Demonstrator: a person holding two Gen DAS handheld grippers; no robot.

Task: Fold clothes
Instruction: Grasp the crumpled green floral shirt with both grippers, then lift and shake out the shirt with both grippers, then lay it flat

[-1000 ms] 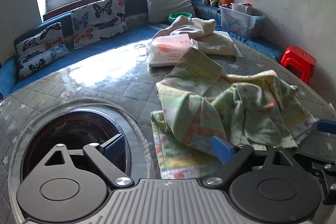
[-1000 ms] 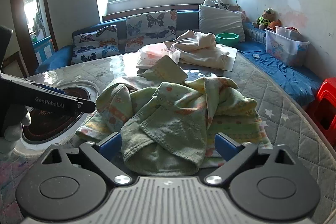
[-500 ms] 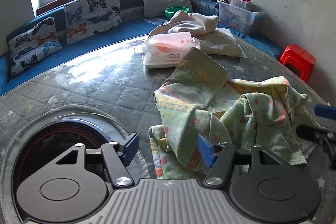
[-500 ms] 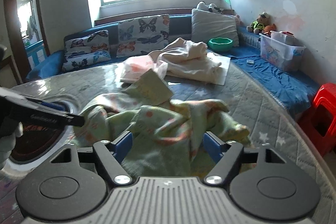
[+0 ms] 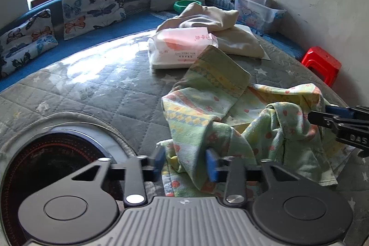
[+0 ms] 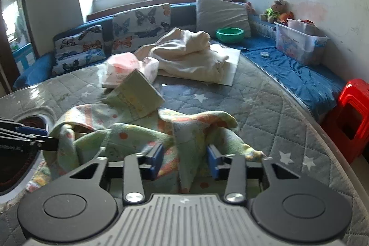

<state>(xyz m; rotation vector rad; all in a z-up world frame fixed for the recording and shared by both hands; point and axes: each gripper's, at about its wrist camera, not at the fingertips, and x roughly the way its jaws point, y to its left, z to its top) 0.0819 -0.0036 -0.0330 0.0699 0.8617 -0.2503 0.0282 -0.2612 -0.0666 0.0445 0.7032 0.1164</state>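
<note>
A crumpled green and yellow patterned garment (image 5: 233, 117) lies on the grey quilted table (image 5: 96, 93). My left gripper (image 5: 185, 163) sits at its near left edge, jaws partly closed around a fold of the cloth, with a gap still showing. My right gripper (image 6: 185, 159) is at the garment's (image 6: 138, 130) right side, jaws partly closed with cloth between them. Each gripper shows in the other's view, the right one (image 5: 339, 121) and the left one (image 6: 27, 138).
A pink tissue pack (image 5: 182, 47) and a cream cloth pile (image 5: 221, 27) lie behind the garment. A round black cooktop (image 5: 46, 167) is set in the table's left. A red stool (image 6: 352, 117), blue bench, cushions and a plastic box (image 6: 299, 43) ring the table.
Both grippers have moved into the garment and their jaws have narrowed around folds of cloth. The cloth has bunched up and shifted toward the middle.
</note>
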